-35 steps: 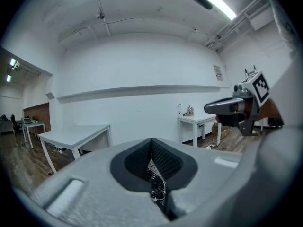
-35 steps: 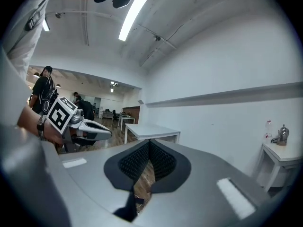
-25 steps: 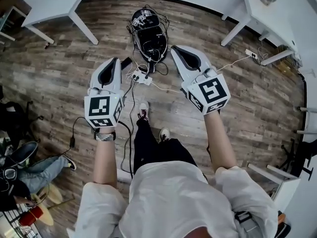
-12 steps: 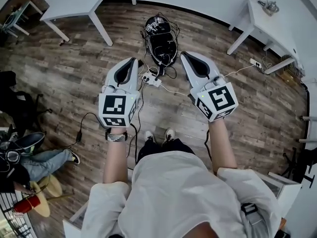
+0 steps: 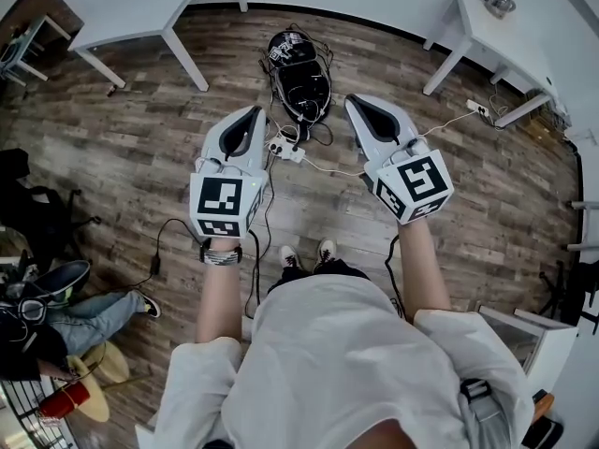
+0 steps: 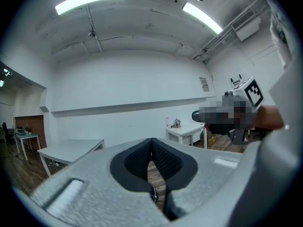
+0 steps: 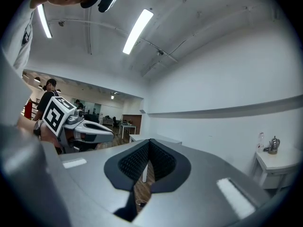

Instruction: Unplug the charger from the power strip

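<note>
One look down in the head view: finding the white power strip [image 5: 286, 148] lying on the wood-plank floor [image 5: 140, 157], a little ahead of the wearer's shoes [image 5: 307, 253] and showing between the two gripper tips; noting small plugs [image 5: 277, 144] seated in it, too small for telling one from another; tracing a thin white cable [image 5: 329, 169] leading off it to the right, toward a second white strip [image 5: 477, 108] beside a table leg; spotting a black bag [image 5: 301, 82] draped in tangled cables just beyond the power strip.

Holding the left gripper [image 5: 255, 112] out on a straight arm, well clear of the floor and touching nothing; keeping its jaws pressed together, ribbed black pads [image 6: 163, 160] meeting at the tip with nothing between them; holding the right gripper [image 5: 357, 101] out the same way, beside the left, its own pads [image 7: 135, 162] likewise meeting on nothing.

Farther out: passing a black cable [image 5: 173, 227] looping across the boards at the left; taking in one white table [image 5: 140, 7] at the upper left and another [image 5: 496, 26] at the upper right, a small metal kettle [image 5: 499, 1] standing on the latter; catching a seated person's jeans-clad leg [image 5: 84, 316] at the lower left, with a red cup [image 5: 64, 400] near it.
</note>
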The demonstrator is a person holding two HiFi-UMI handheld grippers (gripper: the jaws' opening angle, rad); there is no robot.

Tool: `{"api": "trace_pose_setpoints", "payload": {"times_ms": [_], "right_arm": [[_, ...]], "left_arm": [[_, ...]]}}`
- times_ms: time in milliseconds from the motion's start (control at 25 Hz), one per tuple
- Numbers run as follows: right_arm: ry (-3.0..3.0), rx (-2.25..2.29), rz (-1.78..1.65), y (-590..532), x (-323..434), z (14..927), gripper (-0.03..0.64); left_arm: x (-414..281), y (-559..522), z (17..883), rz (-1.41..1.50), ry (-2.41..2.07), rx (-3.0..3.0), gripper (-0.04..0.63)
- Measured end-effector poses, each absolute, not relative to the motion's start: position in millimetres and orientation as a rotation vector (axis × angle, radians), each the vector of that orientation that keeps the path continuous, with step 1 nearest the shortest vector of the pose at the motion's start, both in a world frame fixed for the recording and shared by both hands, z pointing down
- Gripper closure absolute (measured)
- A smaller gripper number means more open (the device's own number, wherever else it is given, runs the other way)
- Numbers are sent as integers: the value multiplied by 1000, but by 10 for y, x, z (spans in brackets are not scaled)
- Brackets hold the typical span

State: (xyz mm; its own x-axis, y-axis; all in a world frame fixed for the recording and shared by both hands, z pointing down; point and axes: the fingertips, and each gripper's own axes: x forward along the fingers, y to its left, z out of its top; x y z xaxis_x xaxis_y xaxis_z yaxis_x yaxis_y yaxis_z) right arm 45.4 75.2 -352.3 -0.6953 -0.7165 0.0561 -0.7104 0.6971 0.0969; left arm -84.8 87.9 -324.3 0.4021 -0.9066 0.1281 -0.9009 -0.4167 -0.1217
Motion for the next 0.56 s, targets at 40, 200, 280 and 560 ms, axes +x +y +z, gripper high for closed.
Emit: {"api": "trace_pose_setpoints", "payload": {"times_ms": [40, 200, 280, 560], "right_arm": [[-2806, 1191, -103, 747, 458, -3515, 615], [-2794, 1213, -104, 681, 448, -3510, 615], [-2794, 1213, -99, 652, 416, -3507, 615], [-2795, 1225, -94, 585, 264, -3481, 615]], "left_arm": [[-856, 877, -3237, -271, 1675, -2605, 589], [-898, 831, -3213, -276, 1666, -2618, 589], [-926, 811, -3200, -281, 1665, -2624, 589], [-1055, 750, -3168, -277, 1646, -2637, 589]]}}
